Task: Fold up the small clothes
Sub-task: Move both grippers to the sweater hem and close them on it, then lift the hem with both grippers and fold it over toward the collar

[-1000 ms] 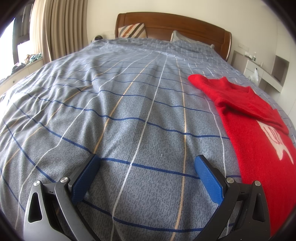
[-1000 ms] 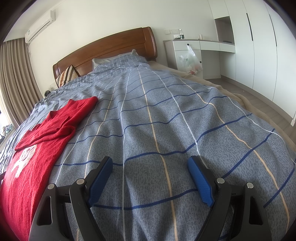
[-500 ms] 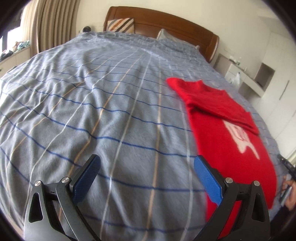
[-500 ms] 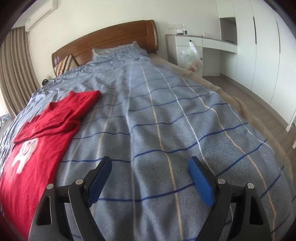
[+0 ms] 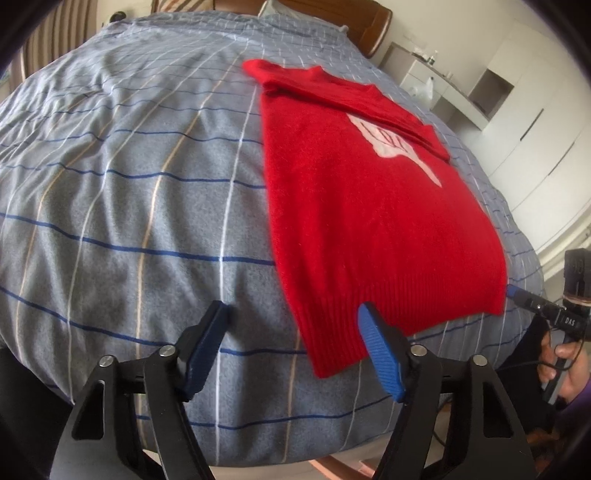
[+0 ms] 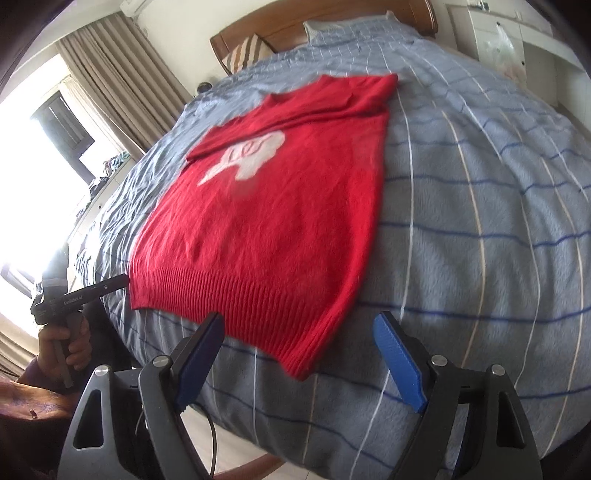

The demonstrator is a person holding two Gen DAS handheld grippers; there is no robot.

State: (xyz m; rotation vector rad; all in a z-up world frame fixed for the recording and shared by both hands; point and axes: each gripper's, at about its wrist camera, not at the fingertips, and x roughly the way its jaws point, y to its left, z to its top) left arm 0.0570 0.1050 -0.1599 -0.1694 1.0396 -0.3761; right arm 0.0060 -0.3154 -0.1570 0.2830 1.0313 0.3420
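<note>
A red knit sweater point(image 5: 369, 206) with a white motif lies flat on the bed, sleeves folded across its chest, ribbed hem toward me. It also shows in the right wrist view point(image 6: 266, 221). My left gripper point(image 5: 295, 325) is open and empty, above the hem's left corner, its right finger over the rib. My right gripper point(image 6: 299, 336) is open and empty, above the hem's right corner. The right gripper shows at the right edge of the left wrist view point(image 5: 535, 302), and the left gripper at the left of the right wrist view point(image 6: 85, 291).
The bed has a grey-blue striped cover point(image 5: 129, 184) and a wooden headboard point(image 6: 295, 29) with pillows. Curtains and a bright window point(image 6: 44, 155) are on the left. White cupboards point(image 5: 535, 122) and a desk stand on the right. The bed's foot edge is just below both grippers.
Both grippers have pulled back toward the foot of the bed and turned inward toward the sweater; its hem now lies right before them. Both stay open.
</note>
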